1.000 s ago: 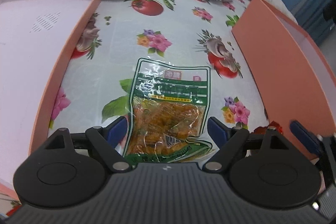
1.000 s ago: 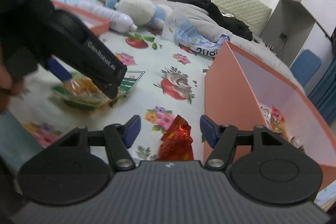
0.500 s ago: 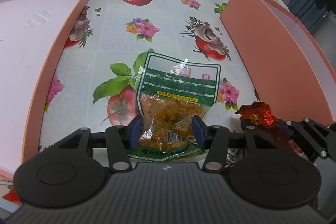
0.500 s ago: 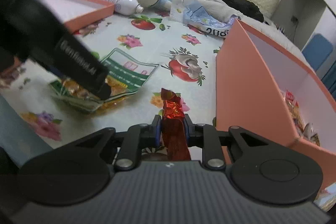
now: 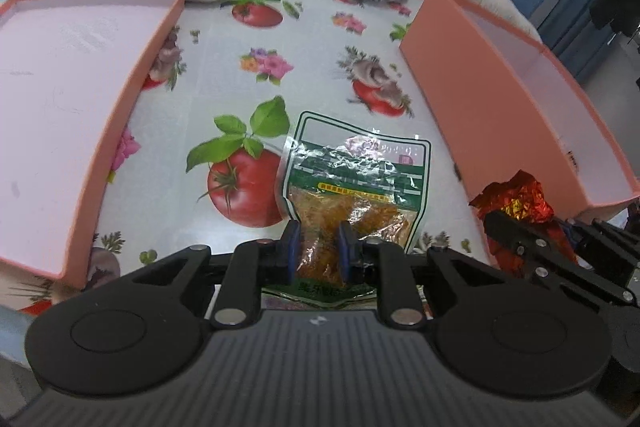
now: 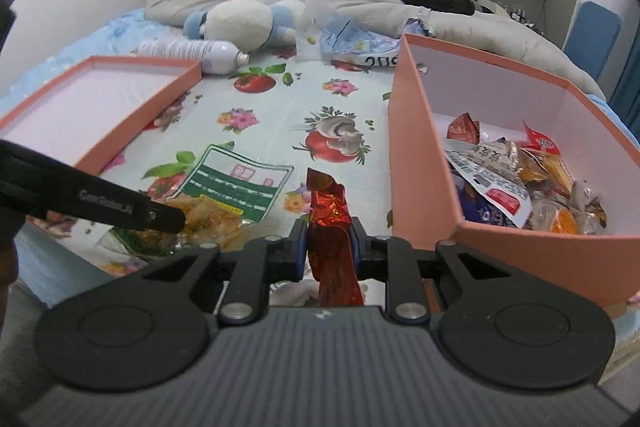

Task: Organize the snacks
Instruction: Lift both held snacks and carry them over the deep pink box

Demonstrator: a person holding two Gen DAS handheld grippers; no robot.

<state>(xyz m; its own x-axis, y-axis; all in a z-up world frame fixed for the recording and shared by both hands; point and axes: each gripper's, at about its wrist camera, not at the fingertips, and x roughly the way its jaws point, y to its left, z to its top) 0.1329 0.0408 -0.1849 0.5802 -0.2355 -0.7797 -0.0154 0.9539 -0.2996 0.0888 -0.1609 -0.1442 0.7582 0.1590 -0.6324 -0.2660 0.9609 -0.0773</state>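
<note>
- Snacks: two lie outside the box [image 6: 424,163]; many more sit piled inside it, presumably the sorting goal.
- Green packet [image 5: 356,195] lies on the flowered cloth [image 5: 280,39], left gripper [image 5: 319,251] jaws narrow, pinching its near end, likely to lift.
- Red foil snack [image 6: 332,239] stands clamped in right gripper [image 6: 329,251], beside the box.
- One lid [image 5: 60,99] lies at left.

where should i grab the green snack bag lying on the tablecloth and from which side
Grip the green snack bag at its near bottom edge, coming in low from the front, as the left gripper does now. The bag lies flat, so only the bulging filled end, nearest the gripper, offers an edge to pinch. The flat printed top hugs the tablecloth.
</note>
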